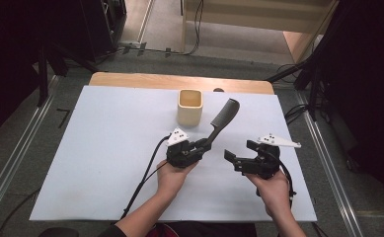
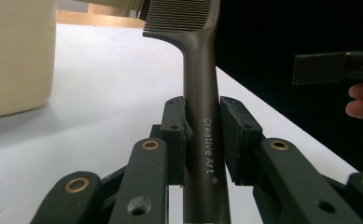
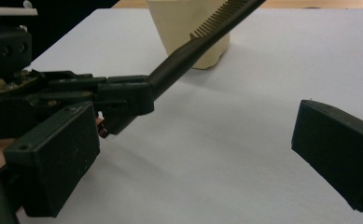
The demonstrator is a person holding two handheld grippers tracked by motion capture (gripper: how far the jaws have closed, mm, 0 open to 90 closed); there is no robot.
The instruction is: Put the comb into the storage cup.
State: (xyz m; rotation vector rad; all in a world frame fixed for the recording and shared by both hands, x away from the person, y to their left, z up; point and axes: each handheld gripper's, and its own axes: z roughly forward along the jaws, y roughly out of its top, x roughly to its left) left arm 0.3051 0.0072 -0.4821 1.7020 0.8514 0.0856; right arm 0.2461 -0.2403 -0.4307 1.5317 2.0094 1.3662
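1. The right gripper (image 1: 236, 159), matte black and blocky, sits at 5 o'clock on the table (image 1: 105, 148); its jaws stand wide apart with nothing between them, and in the right gripper view their tips are cut off by the frame.
2. The left gripper (image 1: 202, 146), near the middle, is clamped on the handle of a comb (image 1: 222, 118): smooth dark plastic, slim, printed "Creative Art".
3. The comb slants up toward 1 o'clock, held clear of the white sheet; its fine teeth are cropped in the left gripper view.
4. Beyond, at 12 o'clock, stands a cream cup (image 1: 189, 107), squarish with rounded corners, matte; its inside is hard to make out.
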